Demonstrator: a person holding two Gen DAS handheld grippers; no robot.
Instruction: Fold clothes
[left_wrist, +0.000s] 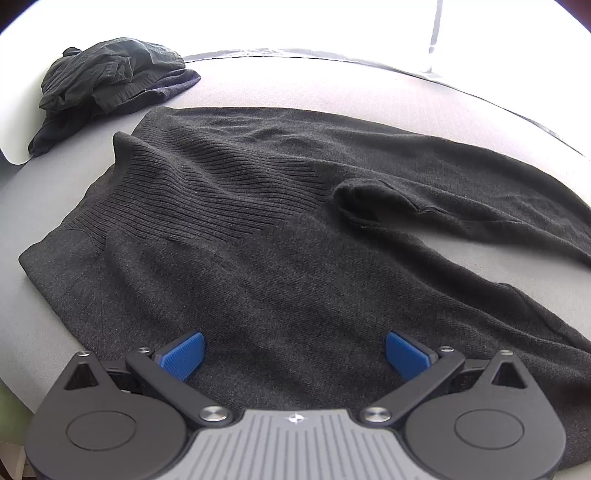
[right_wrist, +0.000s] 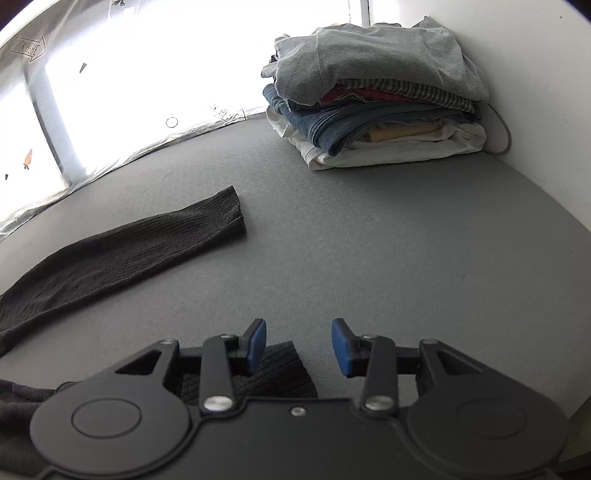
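Note:
A dark grey knit sweater (left_wrist: 258, 229) lies spread flat on the grey surface (left_wrist: 288, 88), its ribbed hem at the left and the neck opening (left_wrist: 373, 203) at the right. My left gripper (left_wrist: 294, 354) is open and empty, just above the sweater's near edge. In the right wrist view one sleeve (right_wrist: 122, 254) lies stretched out on the left with its ribbed cuff (right_wrist: 229, 210) pointing away. My right gripper (right_wrist: 298, 345) is open and empty, low over the surface, with the other ribbed cuff (right_wrist: 280, 373) under its left finger.
A crumpled pile of dark clothes (left_wrist: 110, 81) sits at the far left corner. A stack of folded clothes (right_wrist: 373, 92) stands at the far right against the white wall (right_wrist: 546, 92). A bright window with plastic sheeting (right_wrist: 129, 92) runs along the back edge.

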